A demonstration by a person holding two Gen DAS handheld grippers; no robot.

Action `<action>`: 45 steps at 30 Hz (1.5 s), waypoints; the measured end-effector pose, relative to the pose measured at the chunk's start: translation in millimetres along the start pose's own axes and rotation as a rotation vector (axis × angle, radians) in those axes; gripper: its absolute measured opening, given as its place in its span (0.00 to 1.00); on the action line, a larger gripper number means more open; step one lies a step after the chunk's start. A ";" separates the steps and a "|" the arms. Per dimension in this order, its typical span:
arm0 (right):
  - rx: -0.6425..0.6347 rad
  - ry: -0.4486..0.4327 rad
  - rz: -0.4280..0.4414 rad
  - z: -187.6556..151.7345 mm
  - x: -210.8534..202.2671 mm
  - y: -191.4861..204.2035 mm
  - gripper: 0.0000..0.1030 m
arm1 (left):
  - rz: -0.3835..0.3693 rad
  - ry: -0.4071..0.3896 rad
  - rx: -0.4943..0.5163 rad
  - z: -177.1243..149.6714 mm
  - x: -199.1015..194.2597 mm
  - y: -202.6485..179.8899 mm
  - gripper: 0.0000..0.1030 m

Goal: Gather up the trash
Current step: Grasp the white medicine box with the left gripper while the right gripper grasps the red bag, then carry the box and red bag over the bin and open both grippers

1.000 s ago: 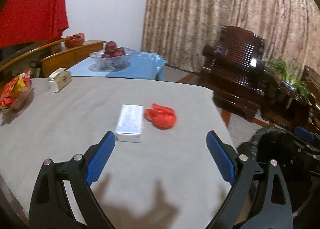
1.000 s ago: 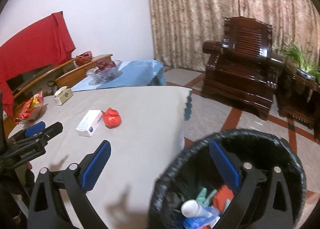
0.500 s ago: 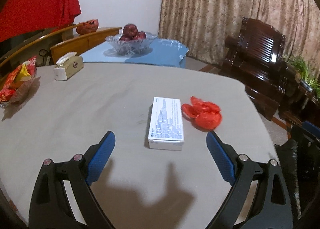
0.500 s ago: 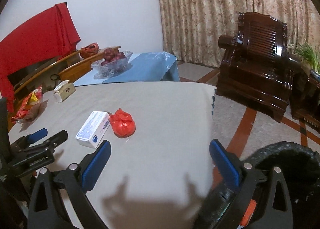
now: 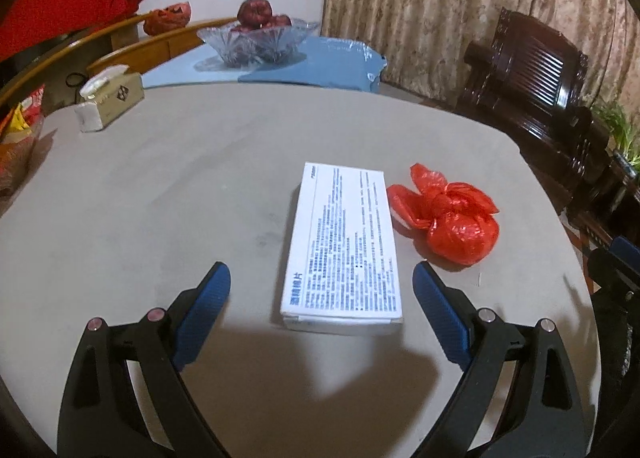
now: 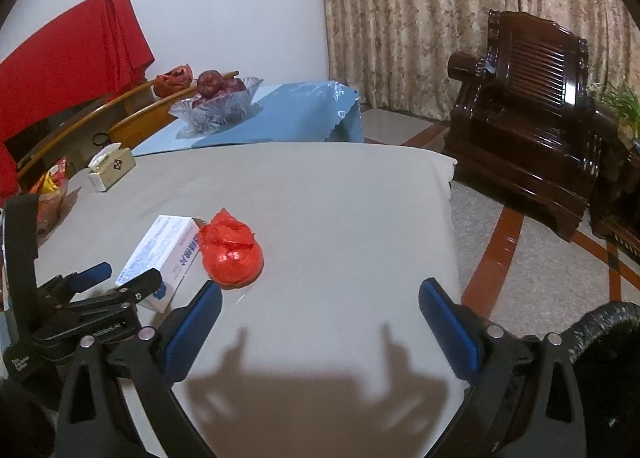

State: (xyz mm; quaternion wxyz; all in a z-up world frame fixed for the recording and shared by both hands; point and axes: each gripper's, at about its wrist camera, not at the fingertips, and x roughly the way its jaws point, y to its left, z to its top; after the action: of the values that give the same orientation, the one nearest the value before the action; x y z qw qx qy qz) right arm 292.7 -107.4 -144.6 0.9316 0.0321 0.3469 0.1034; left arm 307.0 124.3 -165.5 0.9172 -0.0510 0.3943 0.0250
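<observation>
A white printed box lies flat on the grey table; a knotted red plastic bag lies just to its right. My left gripper is open and empty, its blue pads on either side of the box's near end, apart from it. In the right wrist view the box and the red bag lie ahead to the left. My right gripper is open and empty above the table, right of the bag. The left gripper shows there, next to the box.
A black-lined trash bin stands off the table's right edge. At the far left are a tissue box and a snack packet. A glass fruit bowl sits on a blue table behind. A dark wooden armchair stands right.
My left gripper has moved forward over the table until the box lies between its fingers. My right gripper has swung left from over the trash bin toward the red bag.
</observation>
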 end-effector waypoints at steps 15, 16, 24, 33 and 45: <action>-0.044 0.018 0.032 10.3 29.0 21.9 0.94 | -0.042 0.019 -0.016 7.9 9.2 3.1 0.52; -0.048 0.020 0.039 11.1 31.2 25.4 0.94 | -0.033 0.004 -0.009 8.0 5.2 4.1 0.52; -0.085 0.049 0.094 20.2 56.9 57.7 0.94 | 0.026 -0.023 -0.035 10.3 -7.7 37.4 0.52; -0.105 0.148 0.089 22.4 94.8 77.5 0.78 | 0.051 -0.035 -0.060 12.2 -12.2 58.2 0.52; -0.096 0.146 0.129 20.7 75.5 73.5 0.45 | 0.053 -0.059 -0.041 12.3 -31.1 51.3 0.52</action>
State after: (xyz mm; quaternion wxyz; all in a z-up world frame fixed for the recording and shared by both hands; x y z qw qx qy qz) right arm 349.4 -19.2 -167.6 0.8957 0.0020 0.4059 0.1815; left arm 290.1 176.6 -138.2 0.9262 -0.0586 0.3678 0.0587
